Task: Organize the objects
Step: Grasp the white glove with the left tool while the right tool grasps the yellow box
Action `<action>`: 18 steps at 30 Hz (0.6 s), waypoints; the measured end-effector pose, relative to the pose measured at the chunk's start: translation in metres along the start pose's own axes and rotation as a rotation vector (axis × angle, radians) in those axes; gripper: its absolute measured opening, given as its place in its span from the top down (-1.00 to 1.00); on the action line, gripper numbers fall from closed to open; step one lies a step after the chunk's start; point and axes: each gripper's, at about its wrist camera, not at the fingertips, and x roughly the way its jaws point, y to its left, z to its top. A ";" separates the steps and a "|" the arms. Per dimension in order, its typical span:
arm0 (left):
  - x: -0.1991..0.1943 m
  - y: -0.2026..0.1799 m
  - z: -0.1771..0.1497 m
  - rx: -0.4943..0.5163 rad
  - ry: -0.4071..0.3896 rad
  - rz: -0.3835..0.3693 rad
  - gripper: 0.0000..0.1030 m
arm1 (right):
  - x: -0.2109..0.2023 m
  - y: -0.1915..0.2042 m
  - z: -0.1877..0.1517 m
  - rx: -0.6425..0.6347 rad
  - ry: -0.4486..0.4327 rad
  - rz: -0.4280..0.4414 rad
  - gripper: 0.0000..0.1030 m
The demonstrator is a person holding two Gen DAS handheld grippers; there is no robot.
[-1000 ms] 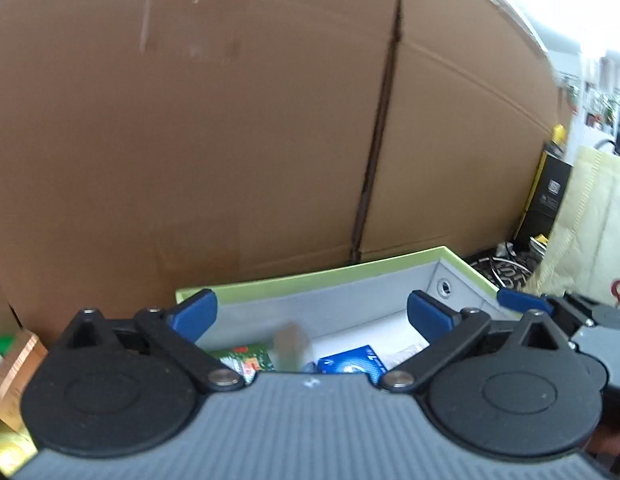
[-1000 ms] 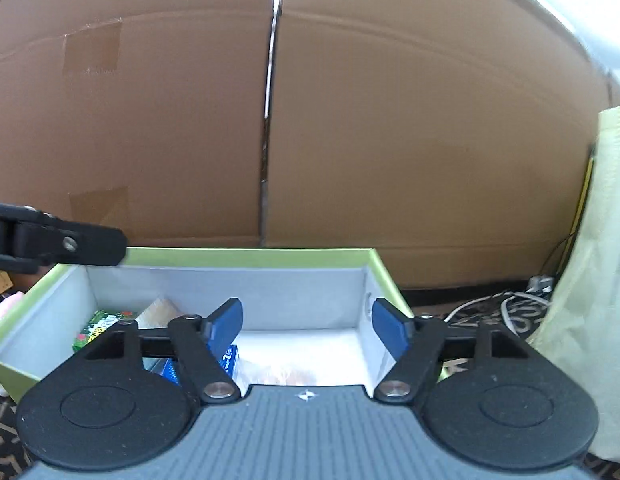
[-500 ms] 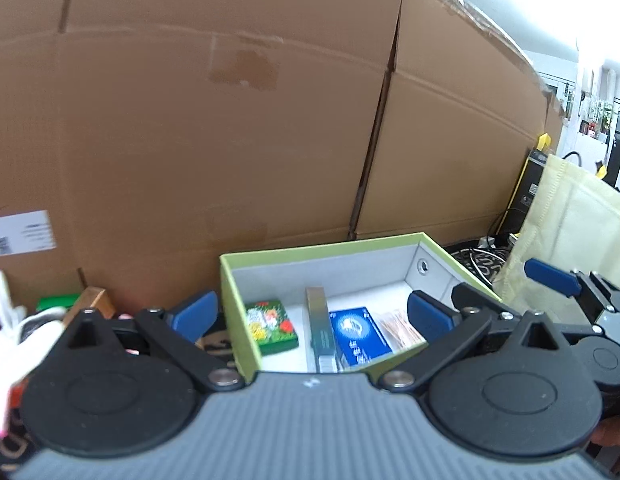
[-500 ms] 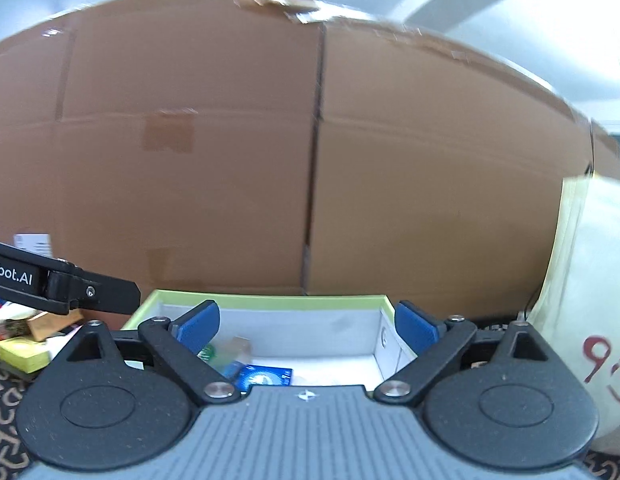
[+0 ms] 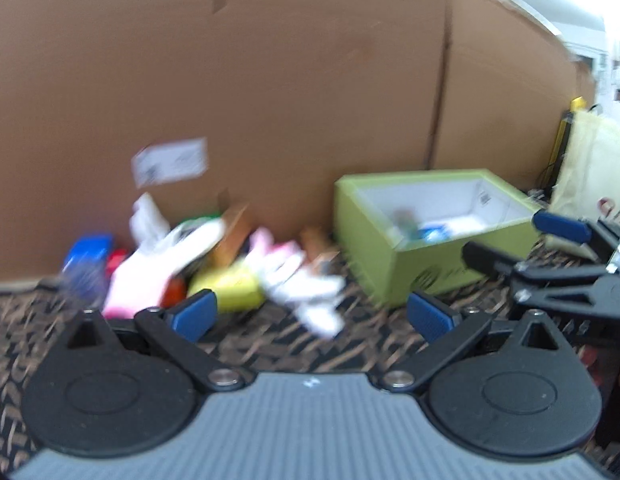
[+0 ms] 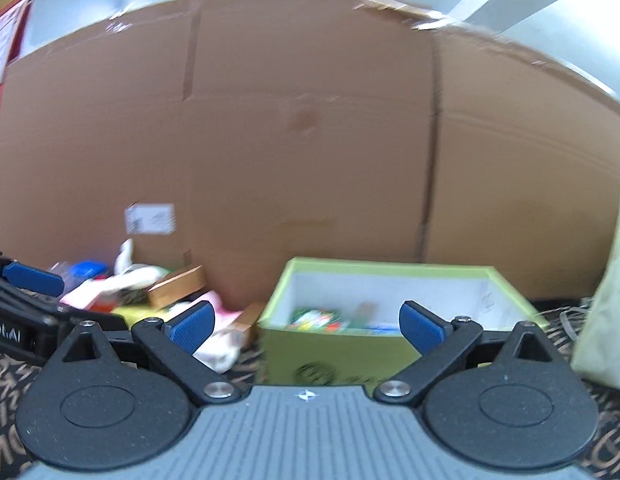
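Observation:
A lime-green box [image 5: 426, 264] [image 6: 350, 348] with a white inside stands on the patterned mat, with a few small packets lying in it. Left of it, against the cardboard, sits a blurred heap of loose items [image 5: 214, 264] [image 6: 150, 296]: pink and white soft things, a yellow block, a blue item, a brown carton. My left gripper [image 5: 310, 316] is open and empty, back from the heap. My right gripper [image 6: 306, 328] is open and empty in front of the box; it also shows at the right edge of the left wrist view [image 5: 550, 248].
A tall cardboard wall [image 6: 310, 140] closes off the back, with a white label [image 5: 170, 162] on it. A pale cloth bag [image 5: 590, 168] [image 6: 606, 300] stands to the right of the box. The brown patterned mat [image 5: 270, 344] covers the floor.
Both grippers have pulled back from over the box and swung left; the heap of loose items has come into view. The right jaws have widened. The left jaws stayed open.

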 end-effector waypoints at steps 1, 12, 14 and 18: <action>-0.001 0.009 -0.008 -0.007 0.017 0.022 -1.00 | 0.000 0.007 -0.004 -0.007 0.010 0.014 -0.97; 0.012 0.111 -0.036 -0.189 0.038 0.183 -1.00 | 0.022 0.069 -0.023 -0.056 0.102 0.149 -0.97; 0.019 0.125 -0.031 -0.224 0.006 0.185 -1.00 | 0.024 0.073 -0.024 -0.054 0.108 0.151 -0.97; 0.046 0.139 -0.020 -0.261 0.007 0.186 -0.84 | 0.032 0.078 -0.024 -0.038 0.130 0.163 -0.97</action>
